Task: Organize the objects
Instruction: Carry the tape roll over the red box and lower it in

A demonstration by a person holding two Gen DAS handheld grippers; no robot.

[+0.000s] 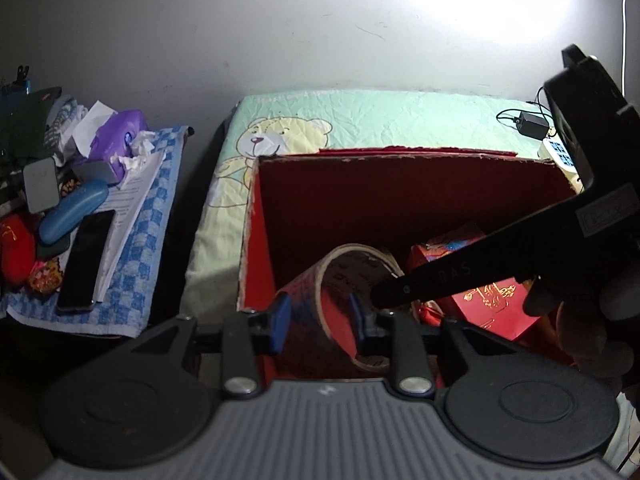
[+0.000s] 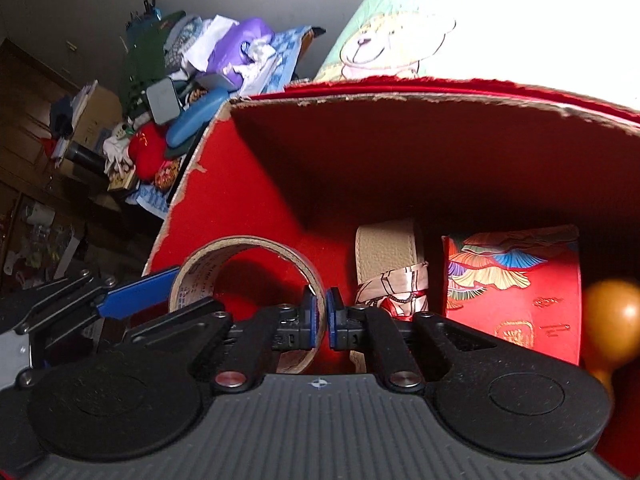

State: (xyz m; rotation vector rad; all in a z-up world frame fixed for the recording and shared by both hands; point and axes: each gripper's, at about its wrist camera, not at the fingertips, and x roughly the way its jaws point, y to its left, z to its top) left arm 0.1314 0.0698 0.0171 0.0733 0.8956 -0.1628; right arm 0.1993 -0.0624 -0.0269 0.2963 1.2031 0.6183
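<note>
Inside the box: both grippers pointed steeply down into a red cardboard box (image 1: 256, 240).
Left gripper (image 1: 320, 316): jaws stood a little apart, straddling the wall of a roll of tape (image 1: 340, 280); whether the pads pressed on it could not be told.
Right gripper (image 2: 320, 316): jaws were closed on the tape roll's wall, which was pinched thin between the blue pads (image 2: 308, 320).
Tape roll position: standing on edge near the box's left wall, red box floor visible through its core.
Other contents: a beige strap (image 2: 384, 244) and a red gift packet (image 2: 516, 304) lay right of the roll.
Surface: the box sat on a bed sheet (image 1: 360, 116) with a bear print.
Room: a cluttered side table (image 1: 132, 240) with a checked blue cloth stood left, carrying a phone (image 1: 86, 260).
</note>
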